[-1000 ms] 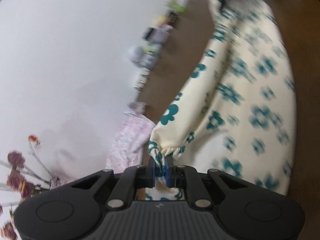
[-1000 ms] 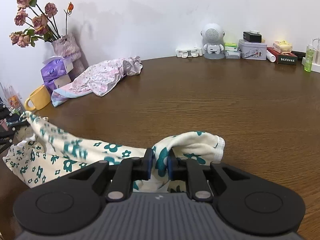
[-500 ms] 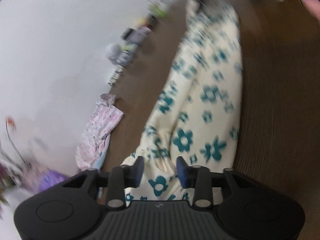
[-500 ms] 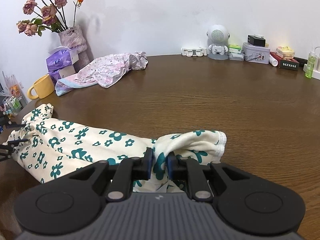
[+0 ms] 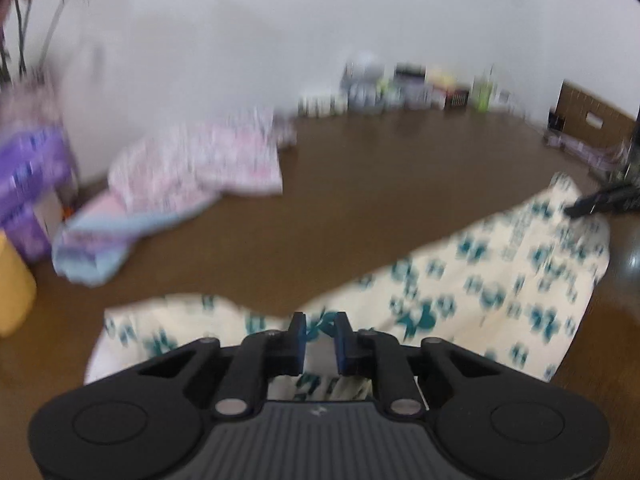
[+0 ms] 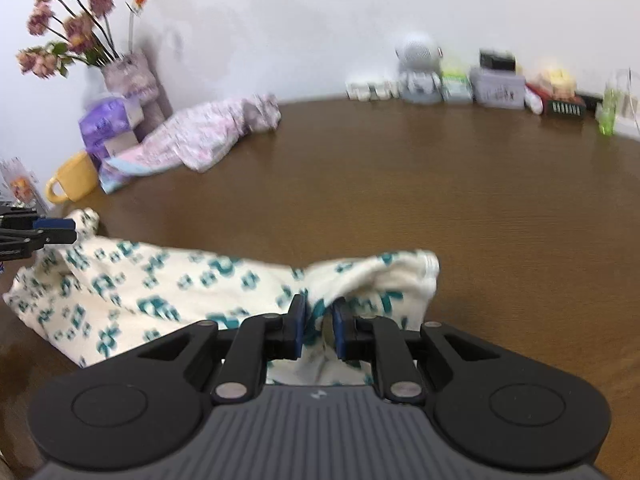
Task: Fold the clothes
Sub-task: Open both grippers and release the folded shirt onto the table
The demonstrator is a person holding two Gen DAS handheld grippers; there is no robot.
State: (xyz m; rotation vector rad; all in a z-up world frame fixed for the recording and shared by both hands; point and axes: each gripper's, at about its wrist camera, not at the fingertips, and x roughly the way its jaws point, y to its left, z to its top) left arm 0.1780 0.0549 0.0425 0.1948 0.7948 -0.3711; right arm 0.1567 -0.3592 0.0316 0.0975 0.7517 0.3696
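Note:
A cream garment with teal flowers [image 6: 168,292] lies stretched across the brown table [image 6: 440,200]; it also shows in the left wrist view [image 5: 480,292]. My left gripper [image 5: 320,326] hovers over one end of it with a narrow gap between its jaws, and cloth shows in the gap. My right gripper [image 6: 318,312] is at the other, bunched end, its jaws slightly apart with cloth between them. The left gripper also shows at the left edge of the right wrist view [image 6: 36,232]. The right gripper shows at the right edge of the left wrist view [image 5: 600,200].
A pink patterned garment [image 6: 200,136] lies at the back left. A yellow mug [image 6: 74,178], purple tissue packs [image 6: 108,124] and a vase of dried roses [image 6: 128,76] stand beyond it. Small boxes, a robot figure [image 6: 418,68] and a green bottle [image 6: 606,112] line the far wall.
The left gripper let go of the garment, swung level over its end and narrowed again. The garment dropped flat on the table. The right gripper's jaws have parted slightly.

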